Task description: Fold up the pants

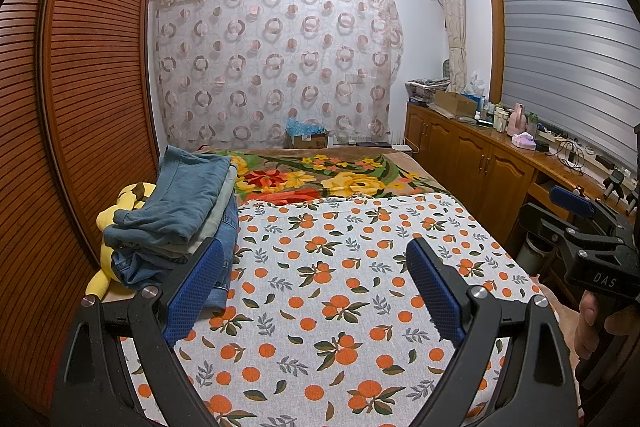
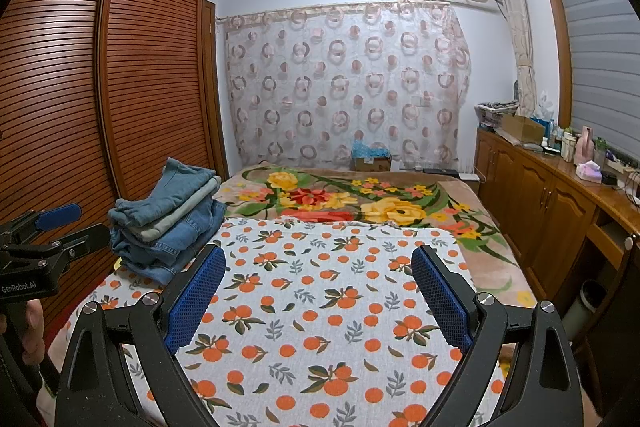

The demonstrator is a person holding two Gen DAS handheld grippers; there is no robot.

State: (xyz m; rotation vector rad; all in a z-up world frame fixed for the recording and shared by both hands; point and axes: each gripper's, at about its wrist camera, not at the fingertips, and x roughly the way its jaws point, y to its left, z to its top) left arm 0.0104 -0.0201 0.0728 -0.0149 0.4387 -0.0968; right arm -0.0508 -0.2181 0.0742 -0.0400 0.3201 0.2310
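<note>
A stack of folded pants, blue and grey denim, sits at the left edge of the bed, also in the right wrist view. My left gripper is open and empty above the orange-print cloth, just right of the stack. My right gripper is open and empty over the same cloth. The right gripper shows at the right edge of the left wrist view; the left gripper shows at the left edge of the right wrist view.
A yellow plush toy lies under the stack. A flowered blanket covers the far bed. A slatted wardrobe stands left, a wooden cabinet with clutter right. A cardboard box sits beyond the bed.
</note>
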